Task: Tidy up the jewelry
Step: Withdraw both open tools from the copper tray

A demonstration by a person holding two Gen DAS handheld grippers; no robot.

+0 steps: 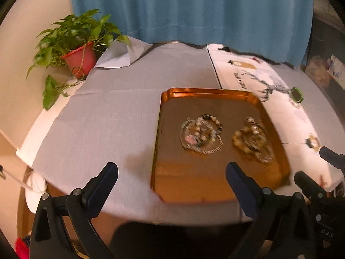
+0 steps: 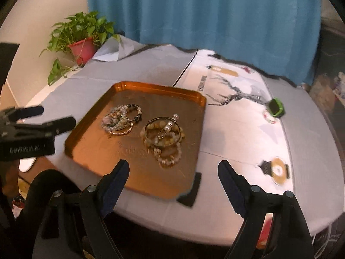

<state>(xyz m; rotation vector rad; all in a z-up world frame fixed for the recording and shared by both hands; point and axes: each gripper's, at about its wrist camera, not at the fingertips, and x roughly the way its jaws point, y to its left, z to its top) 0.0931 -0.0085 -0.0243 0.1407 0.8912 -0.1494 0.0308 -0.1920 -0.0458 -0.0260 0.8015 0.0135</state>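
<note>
A copper tray (image 1: pixel 204 91) (image 2: pixel 155 86) lies on the grey cloth near the table's front edge. Two heaps of beaded bracelets rest in it: a darker heap (image 1: pixel 200 133) (image 2: pixel 120 118) on the left and a yellowish heap (image 1: pixel 252 140) (image 2: pixel 163 133) on the right. My left gripper (image 1: pixel 171 170) hovers open over the tray's near left corner, nothing between its fingers. My right gripper (image 2: pixel 173 166) is open and empty above the tray's near right corner. Each gripper shows in the other's view: left gripper (image 2: pixel 49 116), right gripper (image 1: pixel 313 164).
A potted plant in a red pot (image 1: pixel 79 58) (image 2: pixel 83 48) stands at the back left before a blue curtain (image 2: pixel 204 17). A white printed cloth (image 2: pixel 237 116) to the right carries a green watch-like item (image 2: pixel 276 108) and a gold-and-black piece (image 2: pixel 277 170). A black flap (image 2: pixel 189 192) lies by the tray's corner.
</note>
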